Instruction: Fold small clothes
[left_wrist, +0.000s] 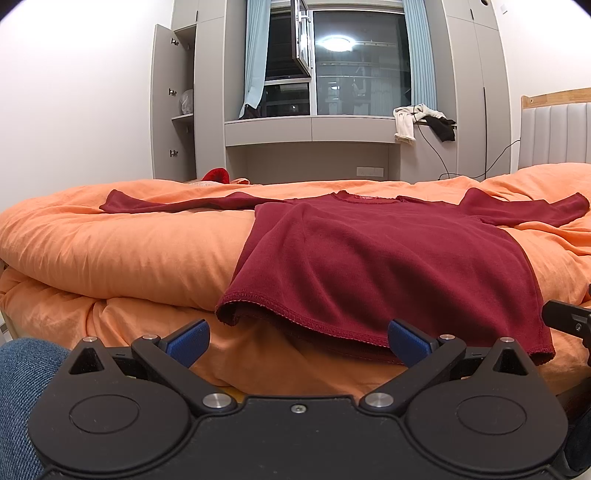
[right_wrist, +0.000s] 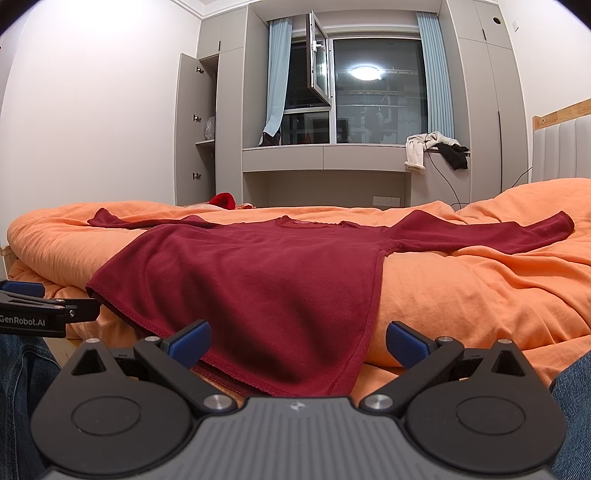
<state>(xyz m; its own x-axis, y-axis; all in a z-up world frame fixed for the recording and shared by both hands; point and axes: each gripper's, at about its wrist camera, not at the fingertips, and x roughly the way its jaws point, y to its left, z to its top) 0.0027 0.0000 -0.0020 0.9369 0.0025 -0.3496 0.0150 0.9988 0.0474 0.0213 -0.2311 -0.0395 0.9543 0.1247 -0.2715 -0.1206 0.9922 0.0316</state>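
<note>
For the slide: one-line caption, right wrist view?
Open right gripper at the hem of a dark red shirt spread on an orange duvet.

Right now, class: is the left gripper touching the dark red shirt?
Cannot tell. In the left wrist view, the open left gripper has one blue fingertip overlapping the dark red shirt's hem, but no contact or gap shows plainly.
</note>
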